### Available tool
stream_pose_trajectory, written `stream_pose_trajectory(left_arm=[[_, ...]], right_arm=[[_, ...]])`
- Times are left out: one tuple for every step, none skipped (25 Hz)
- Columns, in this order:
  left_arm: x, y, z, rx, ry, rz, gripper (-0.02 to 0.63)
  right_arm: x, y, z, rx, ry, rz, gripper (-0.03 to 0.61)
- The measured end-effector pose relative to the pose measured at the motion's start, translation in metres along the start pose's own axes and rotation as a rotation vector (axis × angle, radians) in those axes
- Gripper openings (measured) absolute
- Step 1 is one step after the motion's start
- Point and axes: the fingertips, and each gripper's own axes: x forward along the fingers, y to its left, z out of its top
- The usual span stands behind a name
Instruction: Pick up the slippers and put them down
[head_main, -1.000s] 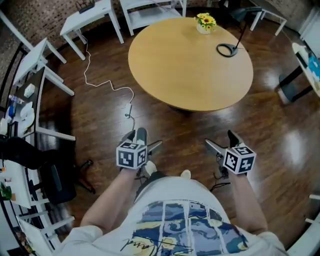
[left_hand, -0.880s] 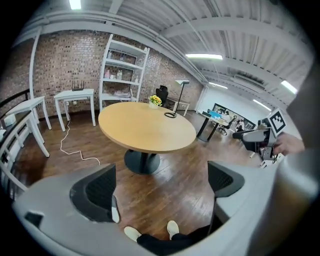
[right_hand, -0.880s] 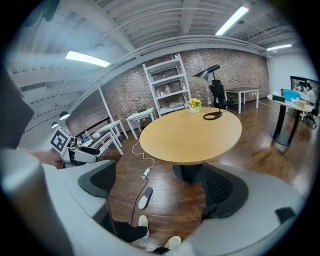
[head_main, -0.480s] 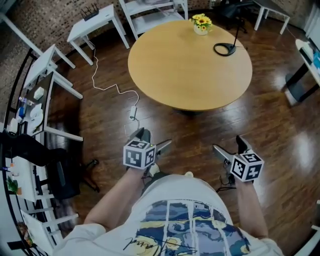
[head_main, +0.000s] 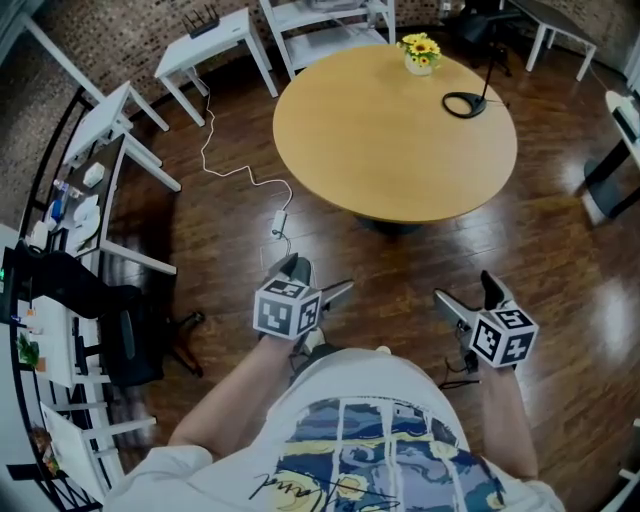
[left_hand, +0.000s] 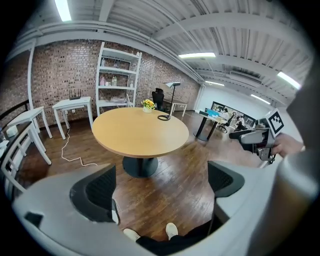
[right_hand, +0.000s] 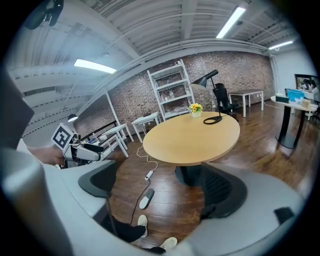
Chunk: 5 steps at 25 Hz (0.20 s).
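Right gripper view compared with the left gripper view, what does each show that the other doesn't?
Only the right gripper view clearly shows a grey slipper lying on the floor near a white power strip, plus the left gripper. Only the left gripper view shows the right gripper. Both show the round table, the sunflowers, the person's white shoes, and open, empty jaws.

The floor (head_main: 560, 260) is dark, glossy wood planking. The round table (head_main: 390, 130) at twelve o'clock has a smooth, matt pale-wood top. The left gripper (left_hand: 160, 182) is matt grey plastic with black textured pads (left_hand: 100, 192). The wall (left_hand: 55, 70) is rough brick.
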Motion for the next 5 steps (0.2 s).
stream_pose_trajectory(left_arm=[[-0.002, -0.001, 0.0, -0.001, -0.001, 0.0, 0.568], [-0.004, -0.002, -0.001, -0.001, -0.004, -0.001, 0.568], [-0.007, -0.004, -0.001, -0.001, -0.006, -0.002, 0.568], [-0.009, -0.005, -0.001, -0.002, -0.008, -0.003, 0.568], [-0.012, -0.006, -0.002, -0.003, -0.01, -0.004, 0.568]], right_arm=[[-0.001, 0.002, 0.0, -0.003, -0.001, 0.004, 0.538], [-0.002, 0.004, 0.0, -0.006, -0.002, 0.007, 0.538], [-0.003, 0.006, 0.0, -0.008, -0.002, 0.01, 0.538], [-0.004, 0.009, 0.0, -0.012, -0.003, 0.013, 0.538], [-0.005, 0.012, 0.0, -0.016, -0.004, 0.016, 0.538]])
